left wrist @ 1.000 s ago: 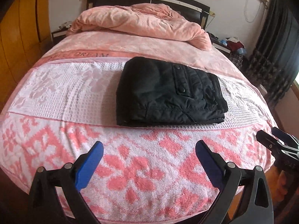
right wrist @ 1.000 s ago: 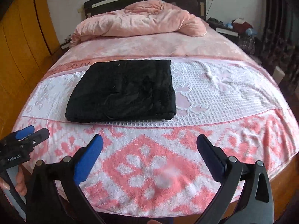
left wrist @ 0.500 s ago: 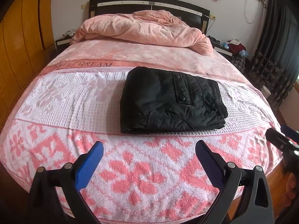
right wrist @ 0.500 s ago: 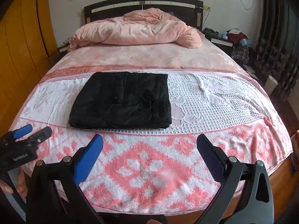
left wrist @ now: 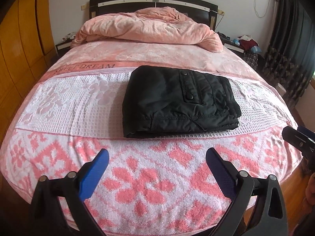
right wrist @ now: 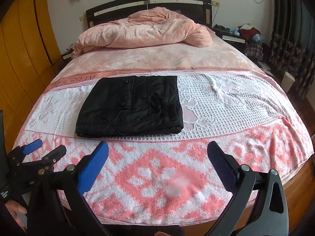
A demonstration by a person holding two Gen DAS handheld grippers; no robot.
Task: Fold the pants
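Black pants (left wrist: 177,102) (right wrist: 132,108) lie folded into a compact rectangle on the white waffle band of the bed cover, snap flap facing up. My left gripper (left wrist: 156,158) hangs open over the pink flowered band at the foot of the bed, well short of the pants, holding nothing. My right gripper (right wrist: 157,150) is open too, at a similar distance back and empty. In the right wrist view the left gripper (right wrist: 44,147) shows at the lower left. One finger of the right gripper (left wrist: 295,137) pokes in at the right edge of the left wrist view.
A crumpled pink duvet (left wrist: 149,29) is heaped by the dark headboard (left wrist: 153,0). Orange wardrobe doors (left wrist: 17,45) line the left side. A nightstand with clutter (right wrist: 234,35) and dark curtains (left wrist: 291,45) stand on the right. Wooden floor (right wrist: 295,194) shows past the bed's corner.
Both grippers have drawn back and up from the bed, so the folded pants look smaller and more of the room shows. The pants have not moved.
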